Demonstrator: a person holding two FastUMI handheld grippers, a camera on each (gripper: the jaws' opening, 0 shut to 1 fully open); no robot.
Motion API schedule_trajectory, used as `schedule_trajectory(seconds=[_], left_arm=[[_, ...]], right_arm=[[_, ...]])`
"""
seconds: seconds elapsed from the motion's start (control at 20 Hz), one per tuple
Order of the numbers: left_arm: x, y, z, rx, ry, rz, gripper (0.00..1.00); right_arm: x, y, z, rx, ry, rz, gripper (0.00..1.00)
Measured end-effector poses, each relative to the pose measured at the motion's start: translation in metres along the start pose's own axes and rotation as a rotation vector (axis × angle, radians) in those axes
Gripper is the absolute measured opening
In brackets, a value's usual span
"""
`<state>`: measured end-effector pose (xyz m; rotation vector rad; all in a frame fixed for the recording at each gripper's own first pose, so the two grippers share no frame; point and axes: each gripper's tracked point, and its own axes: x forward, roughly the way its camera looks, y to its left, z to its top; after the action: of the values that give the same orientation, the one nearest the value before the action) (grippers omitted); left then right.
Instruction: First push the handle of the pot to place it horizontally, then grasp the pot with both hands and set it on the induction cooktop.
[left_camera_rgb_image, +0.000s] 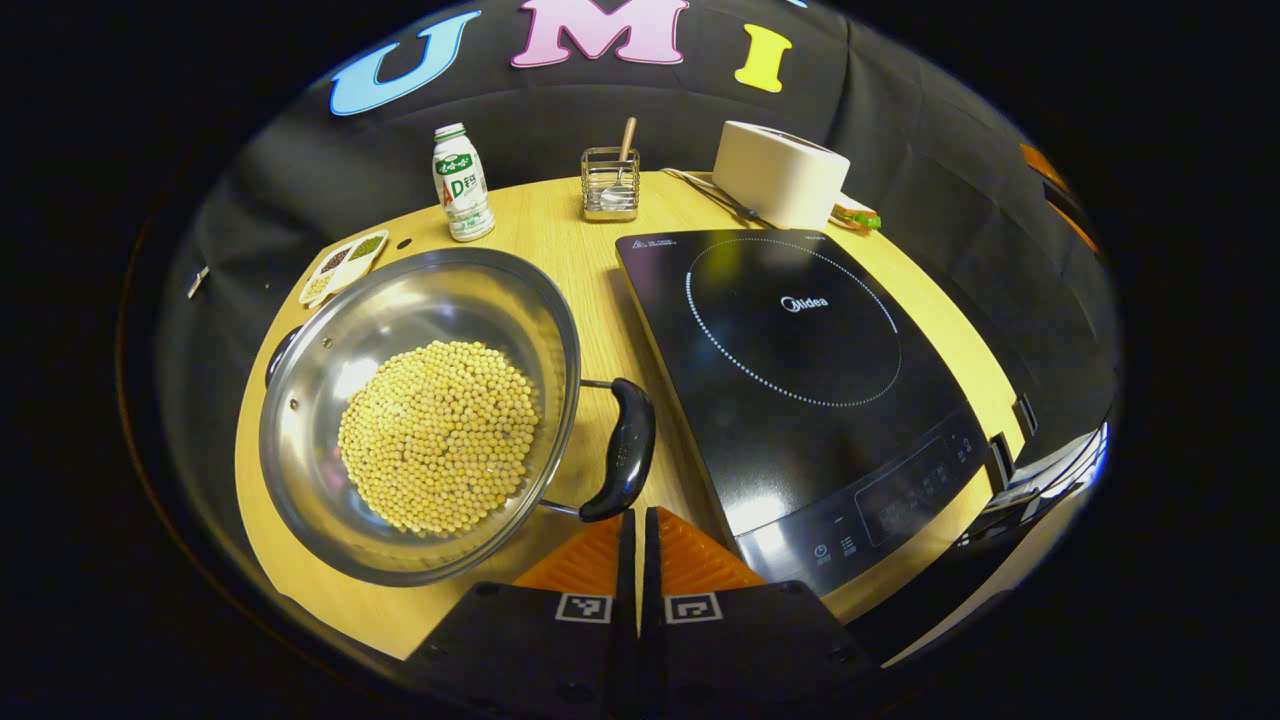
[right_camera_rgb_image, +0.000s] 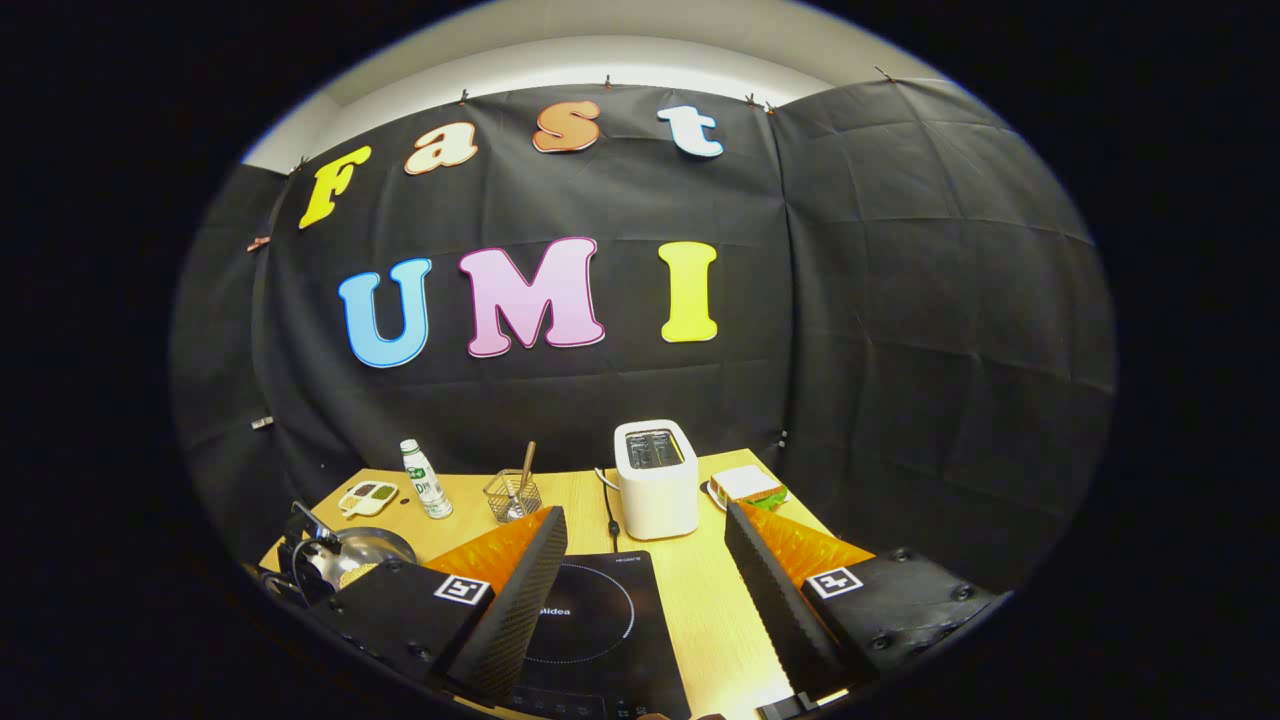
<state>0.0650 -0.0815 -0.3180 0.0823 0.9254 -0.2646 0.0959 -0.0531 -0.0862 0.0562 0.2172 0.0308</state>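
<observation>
- In the left gripper view, the left gripper (left_camera_rgb_image: 638, 535) sits at six o'clock with its two orange-backed fingers pressed together, nothing between them, their tips just short of the lower end of the black handle (left_camera_rgb_image: 622, 450).
- That handle stands nearly upright in this view, curving from about five o'clock of the pot (left_camera_rgb_image: 320, 350) up toward its three o'clock, held off the rim on two thin wires.
- The pot is a wide steel pan resting on the wooden table (left_camera_rgb_image: 545, 225), toward nine o'clock from the gripper, with a heap of yellow beans (left_camera_rgb_image: 438, 435) in its bottom.
- Just beside the handle, toward three o'clock, lies the black induction cooktop (left_camera_rgb_image: 800, 370), apart from the pot.
- Farther off, near twelve o'clock, stand a small bottle (left_camera_rgb_image: 461, 182), a wire holder (left_camera_rgb_image: 610, 185) with a wooden stick in it, and a white toaster (left_camera_rgb_image: 780, 172); a little divided dish (left_camera_rgb_image: 343, 265) lies at eleven.
- In the right gripper view, the right gripper (right_camera_rgb_image: 645, 600) hangs above the table with its fingers spread wide, holding nothing, the cooktop (right_camera_rgb_image: 600, 620) showing between them.
- Beyond it stand the toaster (right_camera_rgb_image: 656, 490) at twelve o'clock and a sandwich (right_camera_rgb_image: 748, 486) at one.
</observation>
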Motion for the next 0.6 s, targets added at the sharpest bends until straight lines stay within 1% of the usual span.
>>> schedule_trajectory(seconds=[0.2,0.4,0.6], left_arm=[[0.008,-0.007,0.015,0.001,-0.024,-0.012,0.05],[0.020,-0.014,0.030,-0.016,-0.041,-0.030,0.05],[0.028,-0.012,0.041,0.017,-0.054,-0.032,0.05]], right_arm=[[-0.001,0.001,-0.001,-0.011,0.008,0.008,0.99],[0.000,-0.008,-0.002,-0.003,0.013,-0.011,0.99],[0.001,-0.011,-0.001,-0.010,0.011,-0.017,0.99]])
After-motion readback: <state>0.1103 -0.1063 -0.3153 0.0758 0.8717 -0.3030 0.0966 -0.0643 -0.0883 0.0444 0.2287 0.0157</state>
